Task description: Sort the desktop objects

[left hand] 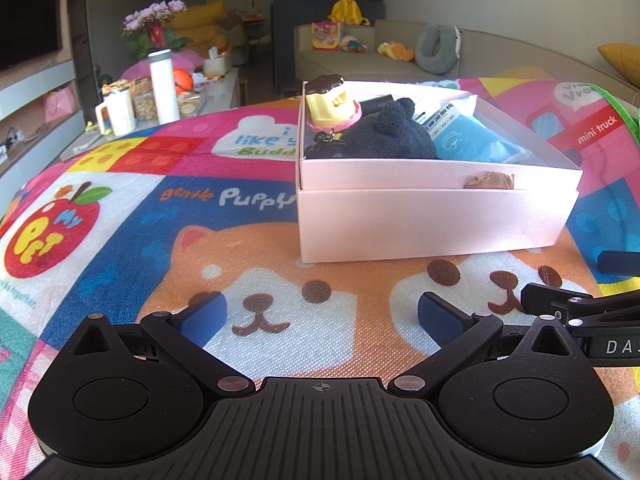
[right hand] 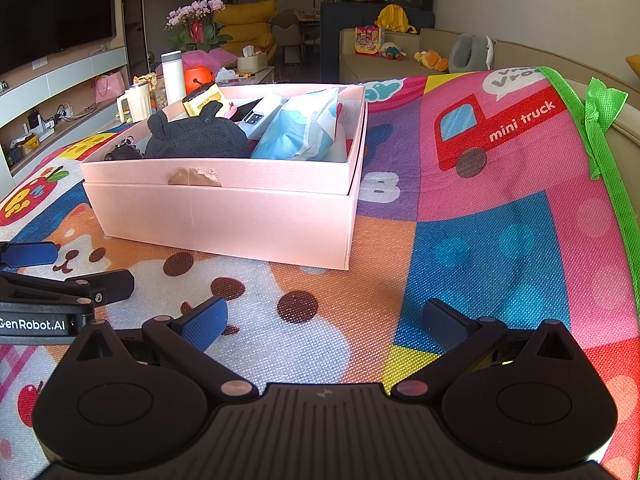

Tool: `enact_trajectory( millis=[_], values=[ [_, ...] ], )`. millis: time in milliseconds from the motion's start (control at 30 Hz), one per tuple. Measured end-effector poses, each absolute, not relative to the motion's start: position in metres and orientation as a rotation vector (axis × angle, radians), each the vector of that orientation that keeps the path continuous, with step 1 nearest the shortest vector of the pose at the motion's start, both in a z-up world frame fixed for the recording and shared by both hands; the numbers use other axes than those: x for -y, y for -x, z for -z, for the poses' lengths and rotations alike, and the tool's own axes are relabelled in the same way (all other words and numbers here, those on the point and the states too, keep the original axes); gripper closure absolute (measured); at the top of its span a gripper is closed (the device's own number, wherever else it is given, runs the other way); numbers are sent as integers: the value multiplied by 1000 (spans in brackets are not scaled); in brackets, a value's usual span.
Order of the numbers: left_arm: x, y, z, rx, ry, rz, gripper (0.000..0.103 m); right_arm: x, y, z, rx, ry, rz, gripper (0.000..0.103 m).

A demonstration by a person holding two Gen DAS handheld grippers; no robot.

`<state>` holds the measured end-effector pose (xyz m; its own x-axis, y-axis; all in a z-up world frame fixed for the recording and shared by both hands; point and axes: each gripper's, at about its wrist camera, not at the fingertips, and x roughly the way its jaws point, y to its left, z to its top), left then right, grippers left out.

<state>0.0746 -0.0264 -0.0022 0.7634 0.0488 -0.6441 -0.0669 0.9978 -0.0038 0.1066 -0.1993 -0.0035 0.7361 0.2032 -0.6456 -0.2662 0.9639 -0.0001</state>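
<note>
Both claws, left (left hand: 320, 316) and right (right hand: 325, 320), hover agape before the filled pink box (left hand: 432, 220).

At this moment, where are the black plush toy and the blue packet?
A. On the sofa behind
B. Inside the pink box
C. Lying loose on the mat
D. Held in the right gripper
B: the black plush toy and the blue packet both sit inside the pink box, while both grippers are open and hold nothing.
</note>
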Motion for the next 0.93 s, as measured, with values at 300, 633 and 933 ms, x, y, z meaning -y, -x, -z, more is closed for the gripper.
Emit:
enact_trajectory(
  millis=[300, 633, 933],
  values=[
    [22, -73, -1, -720, 59, -58, 0, 199, -107, 4, -698, 95, -258, 0],
    [25, -64, -1, -741, 40, -50, 0, 199, -106, 4, -698, 94, -258, 0],
    [25, -64, -1, -741, 42, -46, 0, 199, -106, 3, -698, 94, -258, 0]
  ],
)
